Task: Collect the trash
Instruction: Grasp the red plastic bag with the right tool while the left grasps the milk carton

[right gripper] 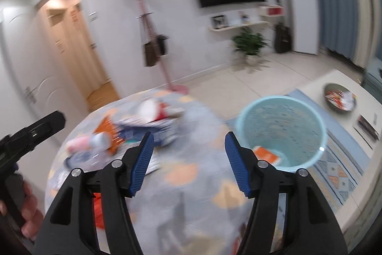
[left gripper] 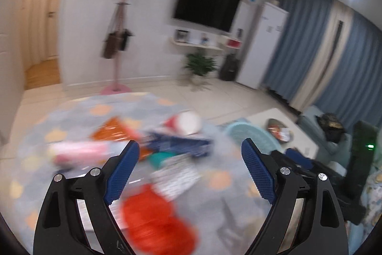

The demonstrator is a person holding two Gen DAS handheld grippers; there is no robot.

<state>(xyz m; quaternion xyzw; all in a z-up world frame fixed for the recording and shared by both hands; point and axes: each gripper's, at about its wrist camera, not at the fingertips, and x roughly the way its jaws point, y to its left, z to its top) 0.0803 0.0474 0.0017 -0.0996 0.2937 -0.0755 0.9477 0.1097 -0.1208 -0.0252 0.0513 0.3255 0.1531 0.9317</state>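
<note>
Blurred trash lies on a round table with a grey dotted cloth (left gripper: pixel 214 183): a red wrapper (left gripper: pixel 152 219), a dark blue packet (left gripper: pixel 181 145), an orange packet (left gripper: pixel 109 130), a pink item (left gripper: pixel 78 152), a white and red cup (left gripper: pixel 188 122). My left gripper (left gripper: pixel 190 154) is open and empty above the pile. My right gripper (right gripper: pixel 187 147) is open and empty over the table (right gripper: pixel 191 183), left of a light blue bin (right gripper: pixel 281 128) that holds an orange and white piece (right gripper: pixel 267 155). The dark blue packet (right gripper: pixel 162 130) and the cup (right gripper: pixel 149 110) lie beyond it.
A low white table (right gripper: pixel 346 135) with a dish of wrappers (right gripper: pixel 340 98) stands to the right on a patterned rug. A pink coat stand (right gripper: pixel 152 28), a potted plant (right gripper: pixel 249 43), a wall TV and blue curtains are further back. A sofa (left gripper: pixel 334 135) is at right.
</note>
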